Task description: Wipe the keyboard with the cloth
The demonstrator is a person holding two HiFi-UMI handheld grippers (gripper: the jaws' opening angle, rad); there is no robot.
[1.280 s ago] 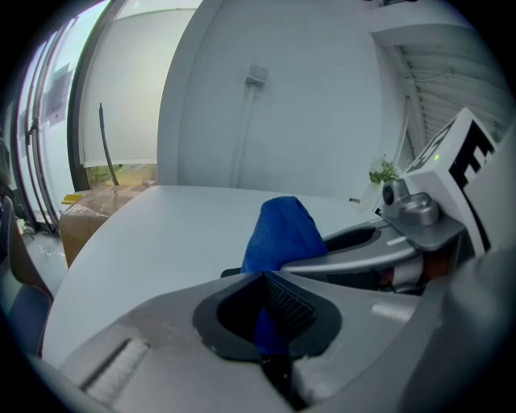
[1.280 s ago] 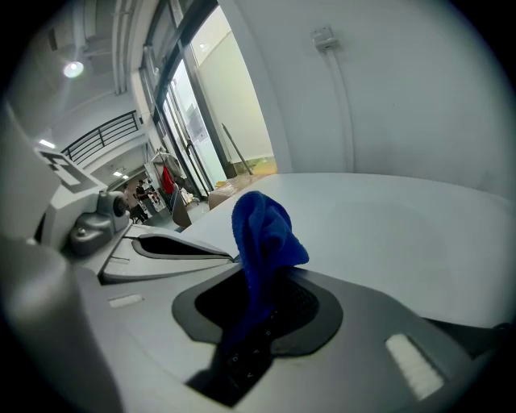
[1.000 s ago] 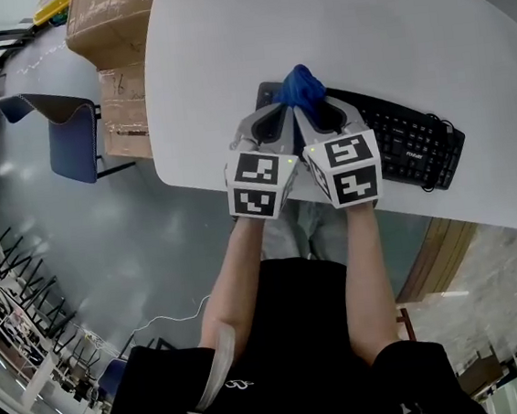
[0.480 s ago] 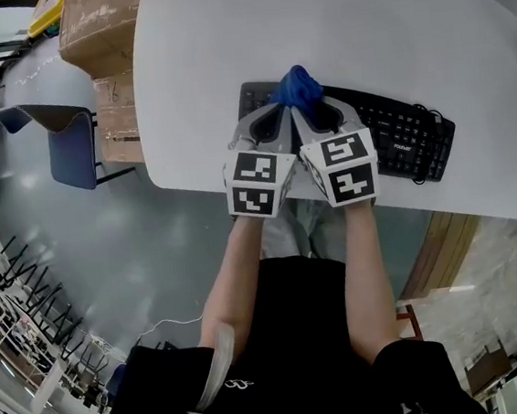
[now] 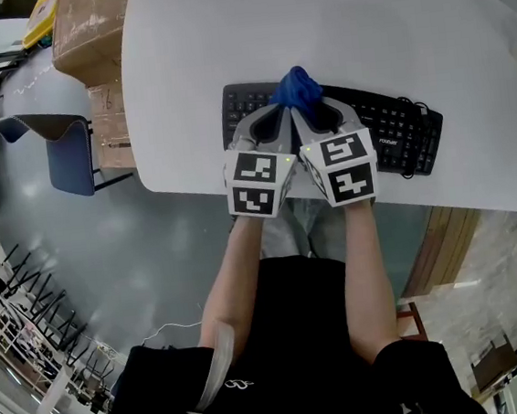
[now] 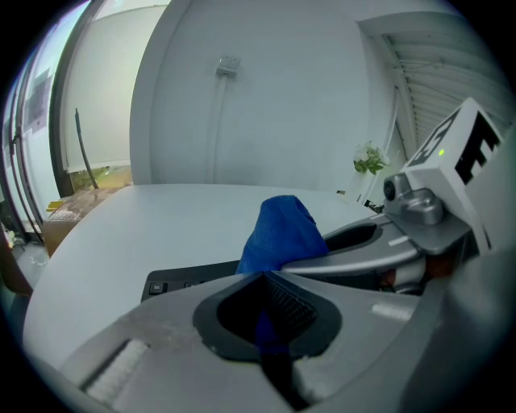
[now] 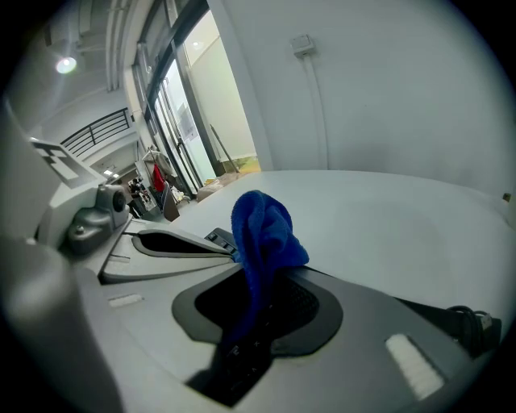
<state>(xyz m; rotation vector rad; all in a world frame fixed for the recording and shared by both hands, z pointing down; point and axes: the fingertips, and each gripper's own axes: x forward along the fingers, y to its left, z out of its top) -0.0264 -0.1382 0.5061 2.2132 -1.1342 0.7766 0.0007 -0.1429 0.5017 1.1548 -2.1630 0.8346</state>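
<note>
Near the worktop's (image 5: 331,19) front edge, the left hand-held gripper (image 5: 279,109) and right hand-held gripper (image 5: 309,107) both pinch the bunched blue cloth (image 5: 297,85) over the keyboard's (image 5: 398,132) left half. Best to lower it onto the keys, then sweep rightward lightly.

In the head view the left gripper (image 5: 276,110), the right gripper (image 5: 309,106) and the cloth (image 5: 296,84) cover the middle of the keyboard (image 5: 400,136), so only its left end and right half show. The key legends are too small to read. Both hands are hidden behind the marker cubes (image 5: 258,183). The table (image 5: 213,41) runs off the top and right edges, and the cardboard boxes (image 5: 84,36) are cut by the top edge. In the left gripper view only one corner of the keyboard shows past the jaws. In both gripper views the cloth's lower part disappears between the pinching jaws.
</note>
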